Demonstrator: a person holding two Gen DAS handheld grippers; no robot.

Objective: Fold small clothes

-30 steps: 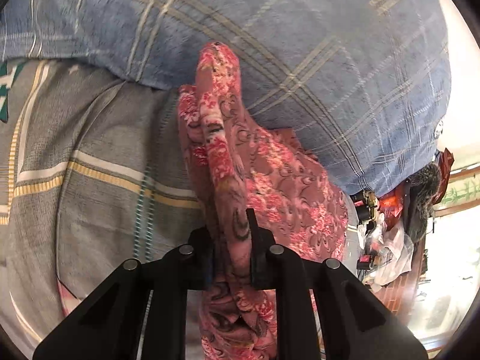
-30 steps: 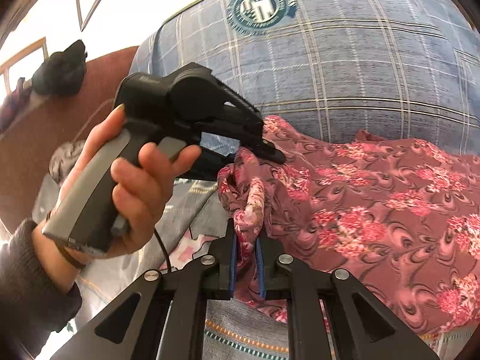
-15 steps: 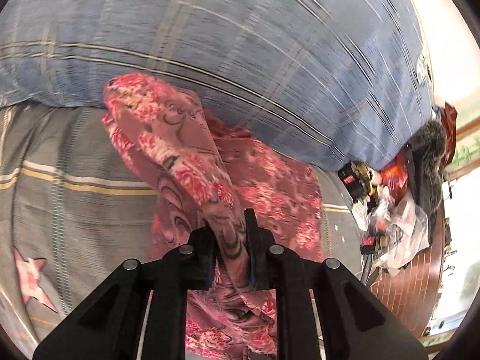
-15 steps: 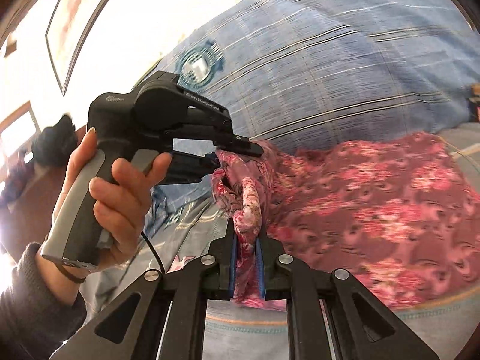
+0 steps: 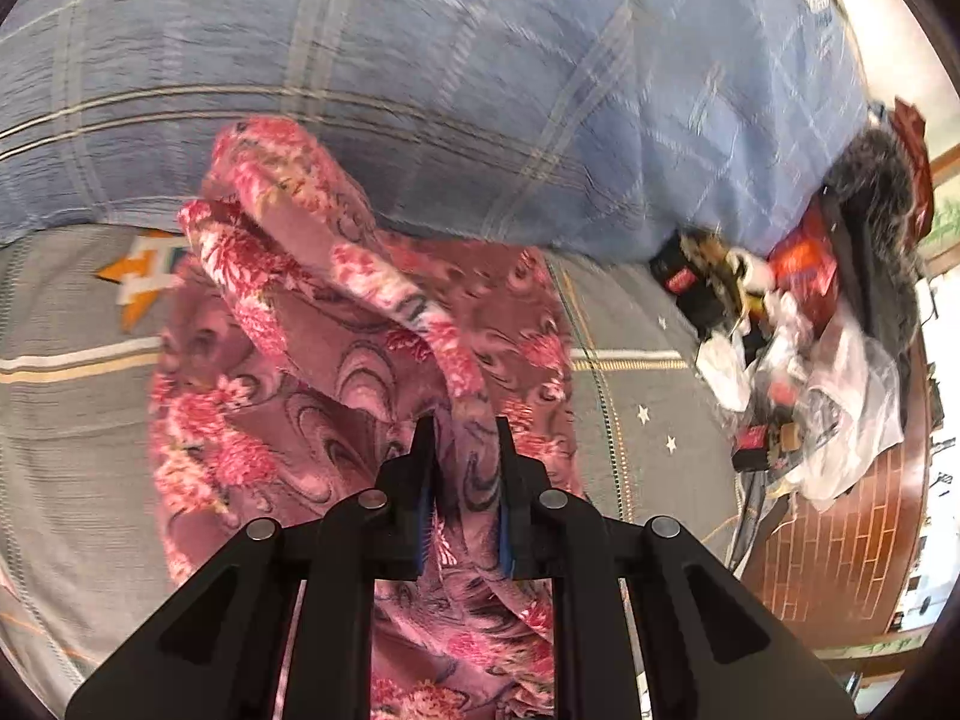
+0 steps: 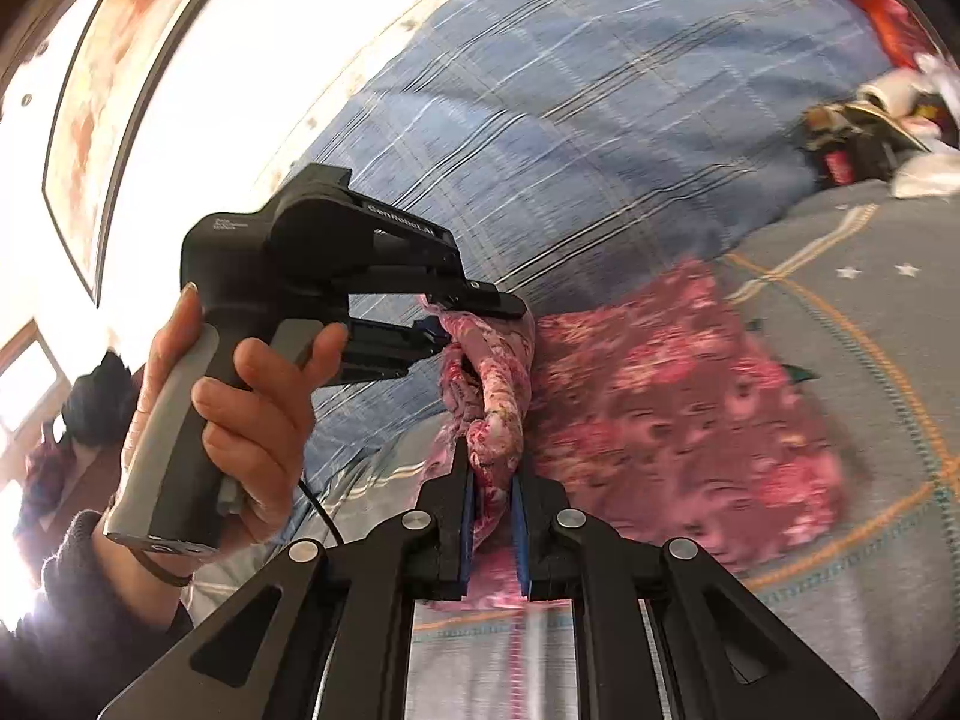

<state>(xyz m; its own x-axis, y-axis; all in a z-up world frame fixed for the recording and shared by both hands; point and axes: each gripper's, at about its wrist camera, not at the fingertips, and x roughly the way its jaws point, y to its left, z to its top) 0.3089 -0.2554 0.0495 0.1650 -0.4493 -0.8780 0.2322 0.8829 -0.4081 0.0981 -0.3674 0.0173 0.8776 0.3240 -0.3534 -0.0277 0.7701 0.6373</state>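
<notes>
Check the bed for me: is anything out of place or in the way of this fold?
Mostly fine. The floral garment is pinched by both the left gripper and the right gripper, bunched between them. The one oddity: a clutter pile of packets and plastic bags sits at the bed's edge beside the blue plaid pillow, clear of the cloth.

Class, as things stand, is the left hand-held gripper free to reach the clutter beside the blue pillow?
Probably not: the left hand-held gripper is shut on the floral garment, so the clutter stays out of play.
</notes>
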